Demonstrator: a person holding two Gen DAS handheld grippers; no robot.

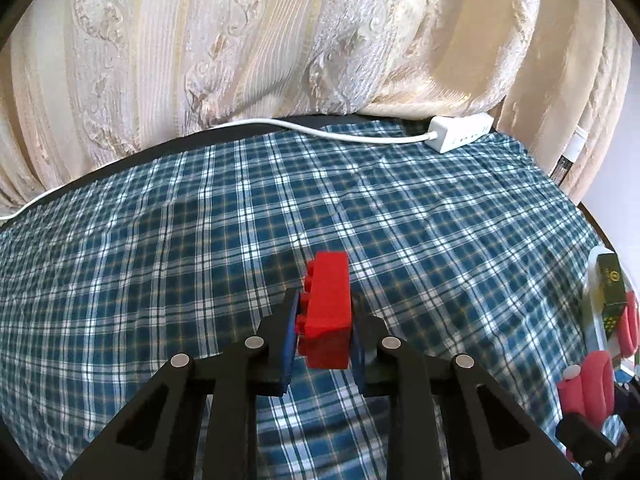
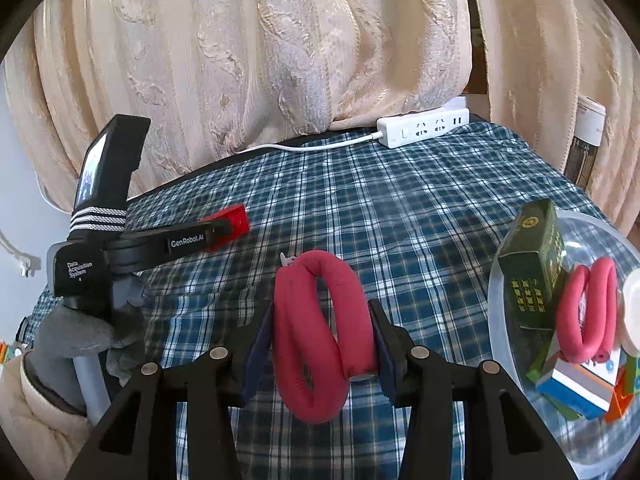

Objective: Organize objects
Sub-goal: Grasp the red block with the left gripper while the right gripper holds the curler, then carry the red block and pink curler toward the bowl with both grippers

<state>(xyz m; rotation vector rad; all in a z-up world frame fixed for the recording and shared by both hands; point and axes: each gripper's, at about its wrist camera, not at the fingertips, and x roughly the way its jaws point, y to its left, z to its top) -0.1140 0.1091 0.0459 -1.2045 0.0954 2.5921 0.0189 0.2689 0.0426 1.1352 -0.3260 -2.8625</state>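
Left gripper [image 1: 324,328] clamped on red building block [image 1: 328,308], lifted just above plaid tablecloth [image 1: 160,240]. Right gripper [image 2: 320,344] squeezing pink foam loop [image 2: 320,332] — over cloth, near clear bowl [image 2: 500,320]. In bowl, far right — green box [image 2: 532,268], second pink loop [image 2: 588,308], blue-white carton [image 2: 580,384].

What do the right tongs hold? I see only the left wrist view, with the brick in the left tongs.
Observer: The right tongs are shut on a pink loop.
Operator: Where is the bowl from there?
Observer: The bowl is at their right, with a green box and a second loop inside.
Operator: Anything more inside?
Observer: A blue-white box lies under that second loop.
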